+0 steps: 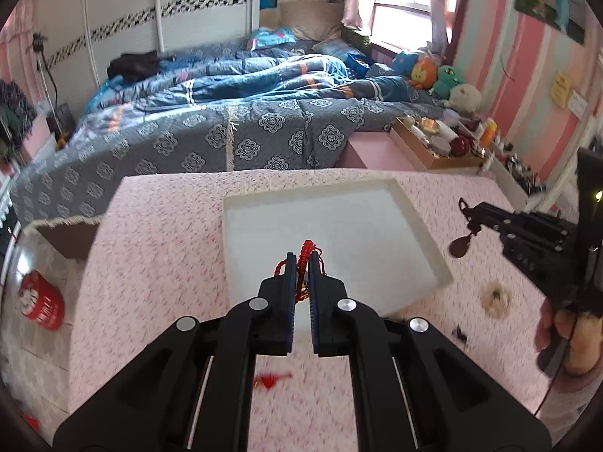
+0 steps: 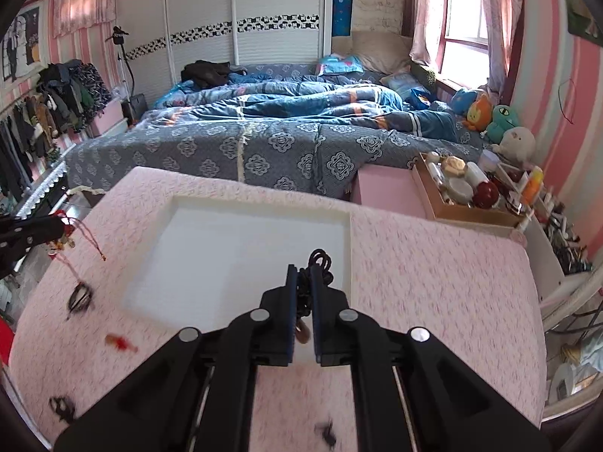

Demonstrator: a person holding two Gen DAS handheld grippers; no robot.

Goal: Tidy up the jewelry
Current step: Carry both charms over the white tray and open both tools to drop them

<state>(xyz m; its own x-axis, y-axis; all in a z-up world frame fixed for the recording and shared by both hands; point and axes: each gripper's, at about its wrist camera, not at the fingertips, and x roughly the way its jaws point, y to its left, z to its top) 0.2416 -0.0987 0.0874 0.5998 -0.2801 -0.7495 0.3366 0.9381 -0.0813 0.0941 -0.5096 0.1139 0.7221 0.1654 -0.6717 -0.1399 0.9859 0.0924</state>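
Note:
My left gripper (image 1: 302, 260) is shut on a red cord necklace (image 1: 306, 252) and holds it over the near edge of the white tray (image 1: 414, 226). My right gripper (image 2: 303, 273) is shut on a black cord necklace (image 2: 319, 260), whose brown pendant (image 1: 460, 245) hangs below it, over the tray's (image 2: 348, 233) near right corner. The right gripper also shows in the left wrist view (image 1: 467, 213), right of the tray. The left gripper shows at the left edge of the right wrist view (image 2: 56, 229) with red cord and charms dangling.
The tray lies on a pink-covered table (image 2: 433, 282). Loose pieces lie on the cloth: a red charm (image 1: 269, 380), a pale fuzzy piece (image 1: 496, 299), dark pieces (image 2: 79, 297) (image 2: 62, 408). A bed (image 1: 245, 124) stands behind and a cardboard box (image 2: 463, 203) of bottles at right.

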